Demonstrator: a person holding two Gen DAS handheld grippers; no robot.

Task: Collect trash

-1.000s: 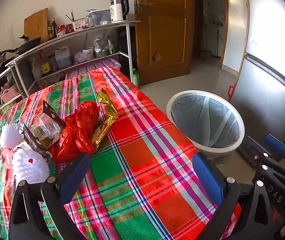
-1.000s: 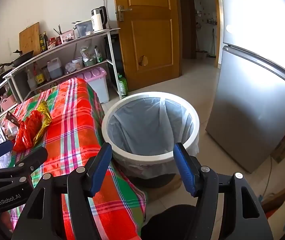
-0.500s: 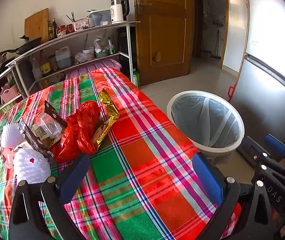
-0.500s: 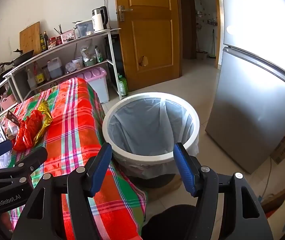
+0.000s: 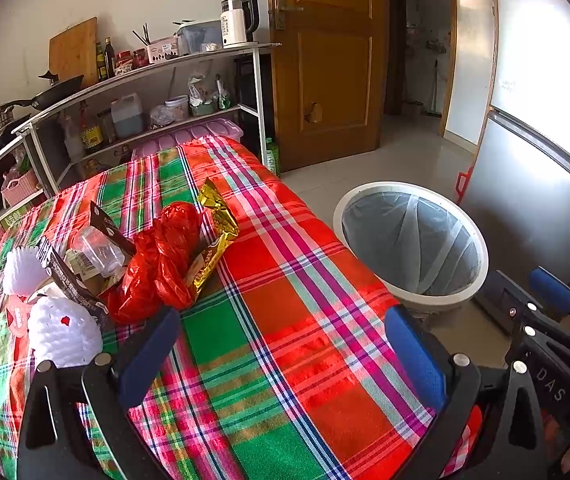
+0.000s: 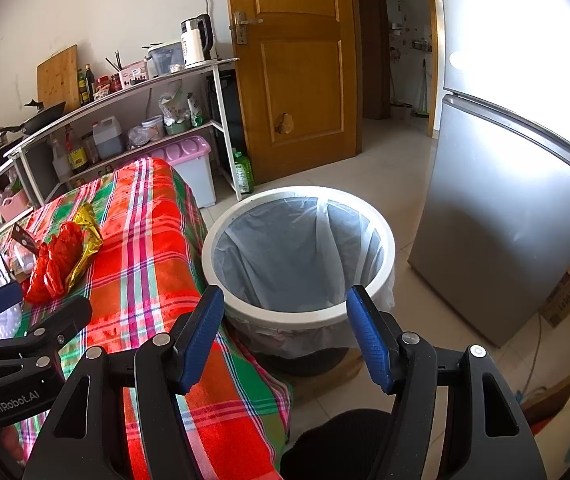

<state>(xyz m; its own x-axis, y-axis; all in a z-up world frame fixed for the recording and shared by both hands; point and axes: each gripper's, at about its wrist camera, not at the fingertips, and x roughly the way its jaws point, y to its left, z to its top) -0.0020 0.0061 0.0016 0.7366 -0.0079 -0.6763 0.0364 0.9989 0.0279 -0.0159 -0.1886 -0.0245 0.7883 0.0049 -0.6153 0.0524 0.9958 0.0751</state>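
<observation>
Left wrist: red bag [image 5: 161, 260] on tablecloth [image 5: 285, 320]

Left gripper [image 5: 281, 356]: jaws wide apart, empty, above the plaid worktop [image 5: 305, 280].
Trash: red bag [image 5: 161, 260] touching gold wrapper [image 5: 215, 240]; clear cup [image 5: 99, 250] and white foam nets [image 5: 63, 330] to their left.
Bin [image 5: 411, 240]: lined, on the floor right of the worktop.
Right gripper [image 5: 553, 292]: at the right edge.

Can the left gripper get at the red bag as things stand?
Probably yes. The left gripper is open and empty, and the red bag lies just ahead on the tablecloth, with only the gold wrapper leaning against its side.
</observation>
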